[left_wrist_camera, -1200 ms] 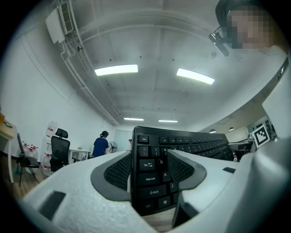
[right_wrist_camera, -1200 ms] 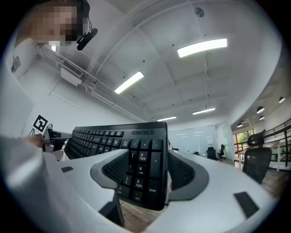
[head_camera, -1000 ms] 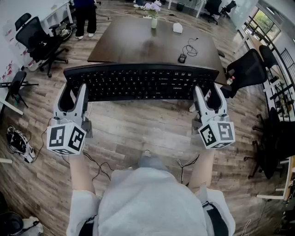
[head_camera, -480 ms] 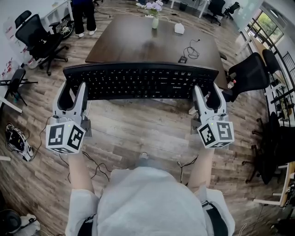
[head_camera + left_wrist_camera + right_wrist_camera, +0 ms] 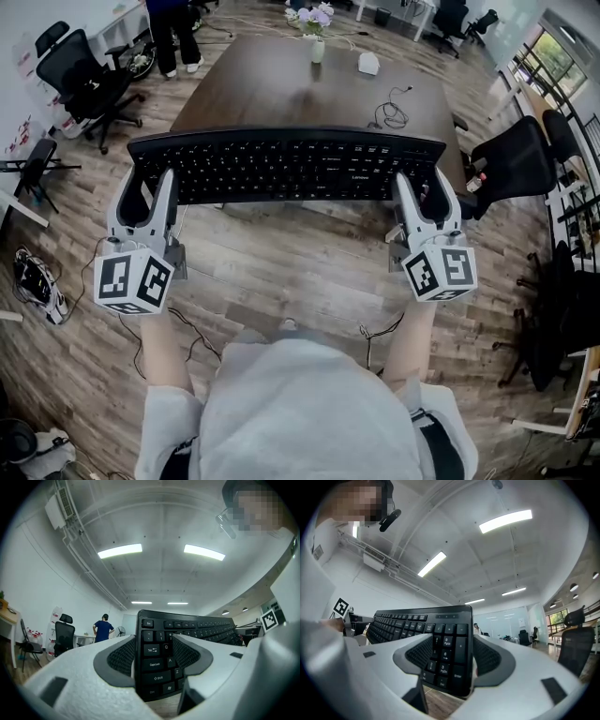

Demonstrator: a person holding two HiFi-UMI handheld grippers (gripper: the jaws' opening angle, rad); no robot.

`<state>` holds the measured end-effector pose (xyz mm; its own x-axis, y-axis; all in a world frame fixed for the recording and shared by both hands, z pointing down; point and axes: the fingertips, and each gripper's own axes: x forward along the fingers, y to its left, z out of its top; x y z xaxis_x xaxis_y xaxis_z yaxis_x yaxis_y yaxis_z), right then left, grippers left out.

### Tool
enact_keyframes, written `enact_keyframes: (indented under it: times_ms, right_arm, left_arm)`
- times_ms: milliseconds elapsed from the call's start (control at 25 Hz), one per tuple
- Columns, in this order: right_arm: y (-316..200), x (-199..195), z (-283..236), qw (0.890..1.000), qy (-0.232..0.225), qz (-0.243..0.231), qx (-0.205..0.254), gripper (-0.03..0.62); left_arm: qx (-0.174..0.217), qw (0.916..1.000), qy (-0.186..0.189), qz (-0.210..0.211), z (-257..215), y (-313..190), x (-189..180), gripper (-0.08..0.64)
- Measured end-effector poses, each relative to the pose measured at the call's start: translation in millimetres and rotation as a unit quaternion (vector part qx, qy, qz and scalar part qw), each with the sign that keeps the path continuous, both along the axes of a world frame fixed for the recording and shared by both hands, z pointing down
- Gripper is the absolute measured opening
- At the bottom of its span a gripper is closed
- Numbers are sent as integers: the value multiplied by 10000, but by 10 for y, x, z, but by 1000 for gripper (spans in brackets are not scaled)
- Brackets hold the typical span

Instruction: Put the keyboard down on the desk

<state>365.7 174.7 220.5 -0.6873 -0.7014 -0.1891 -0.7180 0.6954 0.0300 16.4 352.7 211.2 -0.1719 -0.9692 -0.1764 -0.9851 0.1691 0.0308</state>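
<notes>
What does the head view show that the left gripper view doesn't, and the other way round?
Only the head view shows the flower vase and the cable lying on the desk ahead. Only the left gripper view shows the ceiling lights and the readable key labels, such as Caps Lock, between the gripper's pads. Both show the keyboard with the left gripper shut on its left end.

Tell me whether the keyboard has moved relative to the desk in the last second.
Yes. The keyboard has advanced toward the desk: its far edge now hides the mouse that lay visible beyond it a second ago.
</notes>
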Motion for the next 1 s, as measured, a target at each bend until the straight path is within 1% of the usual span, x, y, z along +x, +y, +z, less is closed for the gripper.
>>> enact_keyframes:
  times_ms: [200, 360, 480, 1000]
  right_arm:
    - [-133, 39, 142, 10000, -39, -60, -40, 255]
    - [-362, -22, -2, 9999, -63, -86, -84, 255]
    - [-442, -35, -12, 9999, -83, -79, -74, 255]
    - [-659, -119, 447, 9999, -155, 23, -20, 255]
  left_arm:
    - [-54, 10000, -26, -62, 110, -92, 64, 239]
    - [-58, 9999, -87, -77, -71, -303, 10, 239]
    - [-49, 9999, -111, -59, -89, -393, -12, 239]
    - [-16, 9999, -141, 34, 366, -686, -129, 239]
